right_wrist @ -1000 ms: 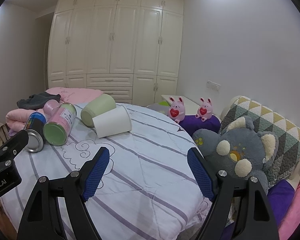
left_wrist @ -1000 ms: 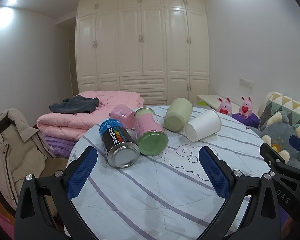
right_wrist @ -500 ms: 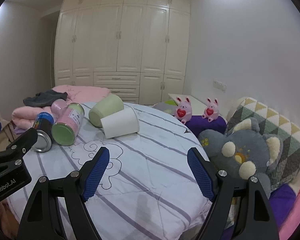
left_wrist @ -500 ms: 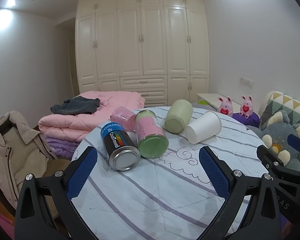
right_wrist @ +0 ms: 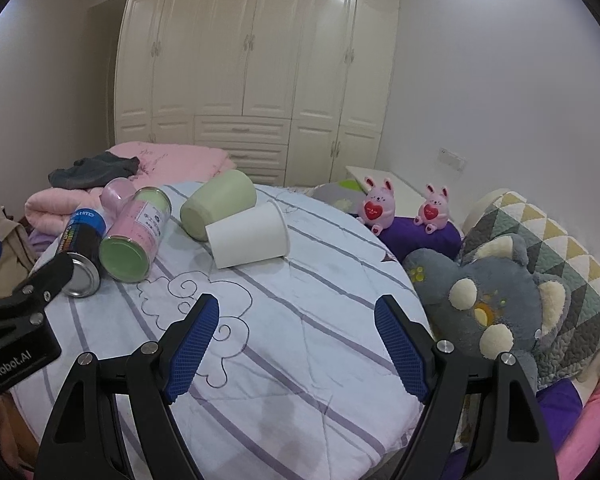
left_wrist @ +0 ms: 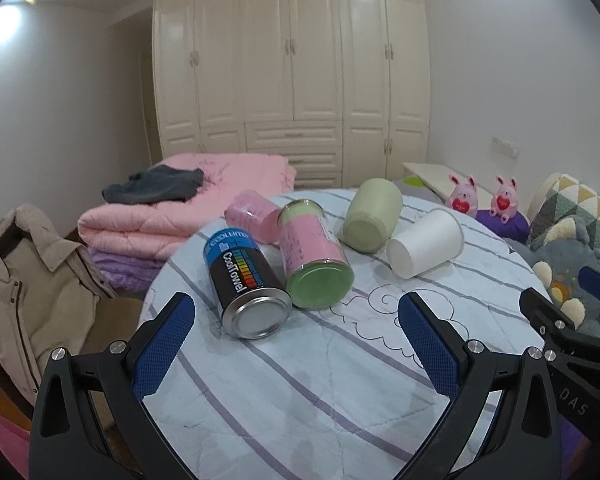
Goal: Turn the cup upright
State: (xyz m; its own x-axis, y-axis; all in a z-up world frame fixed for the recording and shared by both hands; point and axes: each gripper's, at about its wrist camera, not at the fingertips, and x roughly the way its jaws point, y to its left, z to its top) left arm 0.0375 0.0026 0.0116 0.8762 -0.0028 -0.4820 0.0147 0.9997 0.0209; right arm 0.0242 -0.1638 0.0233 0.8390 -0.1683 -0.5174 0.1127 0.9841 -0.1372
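A white paper cup lies on its side on the round table, base toward me; it also shows in the right wrist view. A pale green cup lies on its side just behind it, also in the right wrist view. A pink cup lies further left. My left gripper is open and empty, in front of the cans. My right gripper is open and empty, short of the white cup.
A black and blue CoolTowel can and a pink can with a green end lie on their sides. Folded pink quilts are behind left, a jacket at left, plush toys and pillows at right.
Both grippers have moved a little forward toward the objects; cups and cans look slightly nearer. Nothing on the table has moved.
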